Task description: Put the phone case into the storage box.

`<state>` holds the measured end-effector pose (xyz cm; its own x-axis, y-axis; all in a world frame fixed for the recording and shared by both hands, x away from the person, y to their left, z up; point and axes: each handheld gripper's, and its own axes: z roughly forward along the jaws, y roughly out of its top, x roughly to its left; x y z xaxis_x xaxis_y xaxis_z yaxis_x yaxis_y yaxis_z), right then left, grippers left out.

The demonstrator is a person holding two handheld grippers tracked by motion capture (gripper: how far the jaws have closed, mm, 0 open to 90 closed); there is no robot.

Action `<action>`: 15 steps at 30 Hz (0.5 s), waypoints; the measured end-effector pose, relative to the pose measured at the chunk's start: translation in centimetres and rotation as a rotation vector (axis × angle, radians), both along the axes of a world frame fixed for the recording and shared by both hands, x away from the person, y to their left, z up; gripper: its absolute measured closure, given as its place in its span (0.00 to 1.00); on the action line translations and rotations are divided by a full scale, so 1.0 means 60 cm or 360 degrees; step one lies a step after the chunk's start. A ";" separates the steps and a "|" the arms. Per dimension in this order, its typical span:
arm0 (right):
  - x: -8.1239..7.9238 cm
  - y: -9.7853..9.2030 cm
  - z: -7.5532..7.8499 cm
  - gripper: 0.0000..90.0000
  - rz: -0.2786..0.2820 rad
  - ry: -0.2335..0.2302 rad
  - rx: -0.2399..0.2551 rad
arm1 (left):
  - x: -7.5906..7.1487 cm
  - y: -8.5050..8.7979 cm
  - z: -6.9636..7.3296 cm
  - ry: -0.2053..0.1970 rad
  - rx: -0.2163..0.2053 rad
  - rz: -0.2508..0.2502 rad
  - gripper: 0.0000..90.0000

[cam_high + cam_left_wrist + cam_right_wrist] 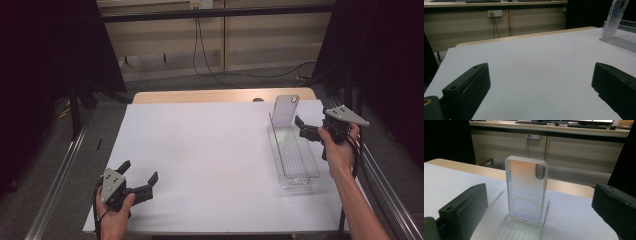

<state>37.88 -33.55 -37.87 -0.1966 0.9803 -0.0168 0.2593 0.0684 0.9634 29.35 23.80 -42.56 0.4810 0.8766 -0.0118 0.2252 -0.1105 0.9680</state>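
Right gripper [306, 128] spread wide, nothing held; phone case [527, 188] stands dead ahead between its jaws, in the clear tray [295, 162]. Advance square, pinch the edges. Left gripper [140, 176] idle, spread.

Left gripper [140, 176]: jaws spread wide, held low in left hand [114, 212]. Right gripper [302, 126]: jaws apart, raised, gripped by right hand [340, 150], forearm extended.
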 end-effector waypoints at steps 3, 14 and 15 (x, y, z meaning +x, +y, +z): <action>-0.008 0.000 0.001 0.00 0.0005 -0.0013 0.0010 | -0.001 0.002 0.001 0.0003 -0.0004 0.0012 0.02; -0.054 -0.009 0.012 0.00 -0.0011 -0.0048 -0.0040 | -0.001 0.003 0.002 0.0006 -0.0007 -0.0008 0.02; -0.059 -0.008 0.010 0.00 -0.0011 -0.0048 -0.0043 | -0.001 0.003 0.001 0.0006 -0.0004 -0.0011 0.02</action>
